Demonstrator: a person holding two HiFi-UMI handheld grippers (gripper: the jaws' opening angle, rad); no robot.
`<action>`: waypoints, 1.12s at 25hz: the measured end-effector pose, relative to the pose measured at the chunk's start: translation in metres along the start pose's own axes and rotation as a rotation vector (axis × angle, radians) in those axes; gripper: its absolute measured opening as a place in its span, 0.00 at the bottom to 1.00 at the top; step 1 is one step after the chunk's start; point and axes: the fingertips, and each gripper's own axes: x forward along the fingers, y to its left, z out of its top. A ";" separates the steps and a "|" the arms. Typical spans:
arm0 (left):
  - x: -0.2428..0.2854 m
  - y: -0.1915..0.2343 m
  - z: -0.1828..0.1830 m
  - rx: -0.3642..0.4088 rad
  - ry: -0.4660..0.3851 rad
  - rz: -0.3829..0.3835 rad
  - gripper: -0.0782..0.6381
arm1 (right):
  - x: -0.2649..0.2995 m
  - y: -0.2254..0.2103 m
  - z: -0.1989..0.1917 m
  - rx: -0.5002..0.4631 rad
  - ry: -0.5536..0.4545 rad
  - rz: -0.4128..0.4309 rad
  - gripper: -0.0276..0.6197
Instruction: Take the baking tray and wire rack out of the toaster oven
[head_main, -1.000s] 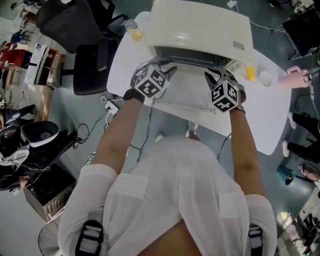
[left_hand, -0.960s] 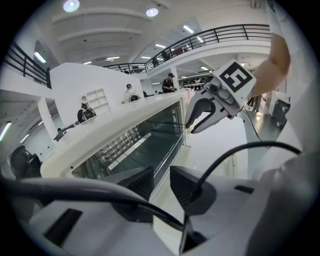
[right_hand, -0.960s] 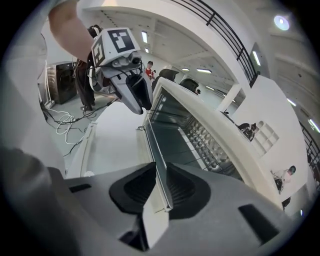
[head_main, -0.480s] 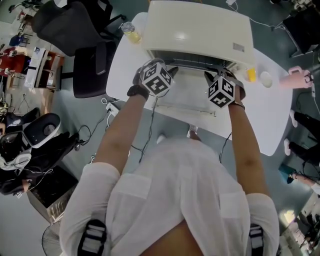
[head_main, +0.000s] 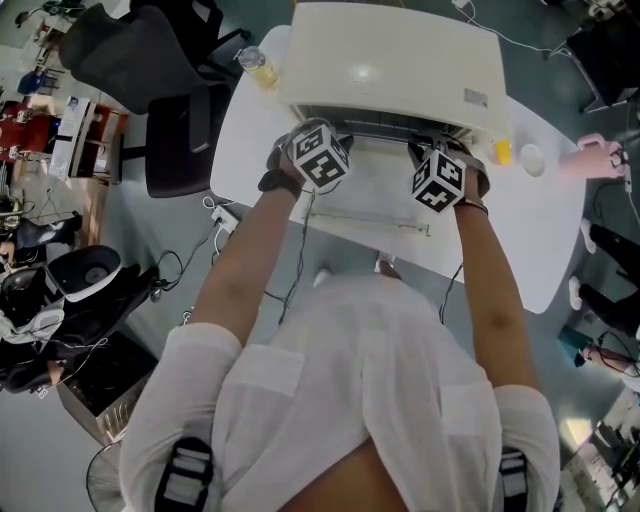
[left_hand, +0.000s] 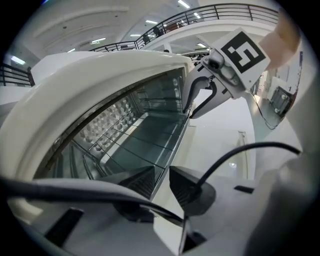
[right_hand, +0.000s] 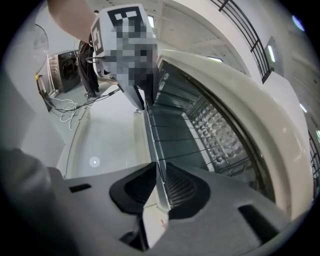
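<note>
- While the toaster oven (head_main: 400, 60) sits on the white counter (head_main: 545, 230) with its door (head_main: 380, 190) dropped flat toward the person, both grippers reach down into its mouth, one near each end.
- Inside, the wire rack (right_hand: 187, 142) and the dark sheet under its wires, apparently the baking tray (left_hand: 150, 142), lie on the side rails, with their front rim (right_hand: 152, 150) right at the opening.
- Pictured closest, the right gripper (right_hand: 159, 182) has its jaws, just now closing, pinched on that thin metal rim; whether the strip belongs to rack or tray cannot be told.
- Further along, the left gripper (left_hand: 161, 182) stands with jaws apart astride the same rim, a sliver of gap showing at one pad, so it has no grip yet.
- Taking the rim at two well-spread points looks meant to keep the load level and square to the rails as it slides out.
- By my reading, the lowered door offers a shelf to draw it onto; the pull has not begun.
</note>
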 end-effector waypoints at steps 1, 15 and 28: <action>0.001 0.000 0.000 0.004 0.003 0.005 0.23 | 0.001 0.000 0.000 -0.008 0.002 0.000 0.14; -0.018 -0.031 -0.010 -0.008 0.000 -0.019 0.19 | -0.019 0.033 -0.001 0.009 -0.022 0.024 0.09; -0.038 -0.069 -0.022 -0.070 -0.033 -0.069 0.19 | -0.039 0.071 -0.004 0.044 -0.043 0.024 0.09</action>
